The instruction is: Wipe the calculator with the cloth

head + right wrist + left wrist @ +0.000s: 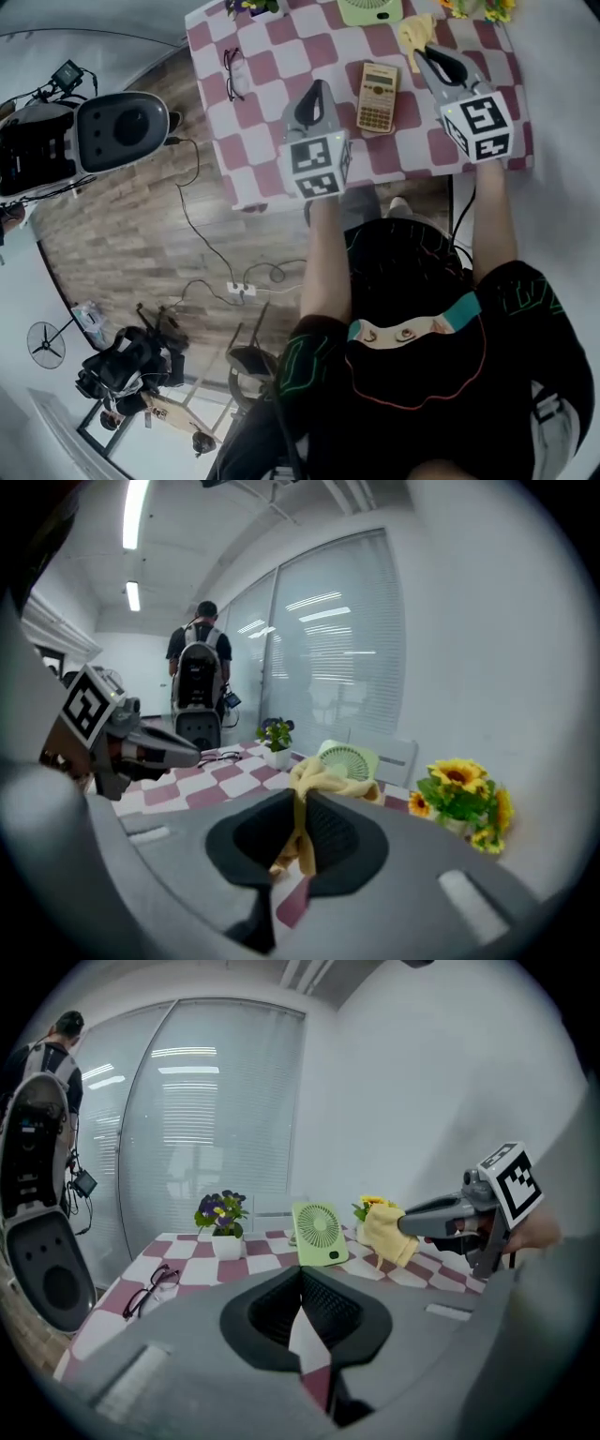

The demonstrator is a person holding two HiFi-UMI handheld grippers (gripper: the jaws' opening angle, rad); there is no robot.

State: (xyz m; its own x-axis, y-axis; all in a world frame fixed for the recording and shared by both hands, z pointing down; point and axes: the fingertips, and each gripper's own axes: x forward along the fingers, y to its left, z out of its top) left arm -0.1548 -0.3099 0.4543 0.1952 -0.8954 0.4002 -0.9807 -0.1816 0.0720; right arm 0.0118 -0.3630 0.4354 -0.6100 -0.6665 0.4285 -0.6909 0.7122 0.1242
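Note:
A tan calculator [378, 97] lies flat on the red-and-white checked table [272, 56], between my two grippers. My right gripper [427, 52] hovers just right of it and is shut on a yellow cloth [412, 34]. In the right gripper view the cloth [314, 778] hangs pinched between the jaws of the right gripper [302, 803]. My left gripper [317, 91] is left of the calculator, shut with nothing in it. The left gripper [300, 1281] looks across the table at the cloth [384, 1232]. Neither gripper view shows the calculator.
Black glasses [234, 73] lie at the table's left. A green desk fan [370, 9] stands at the far edge, with a purple flower pot [222, 1222] and sunflowers [464, 794] beside it. A white machine [103, 131] and cables sit on the wooden floor to the left. A person with a backpack [199, 682] stands beyond.

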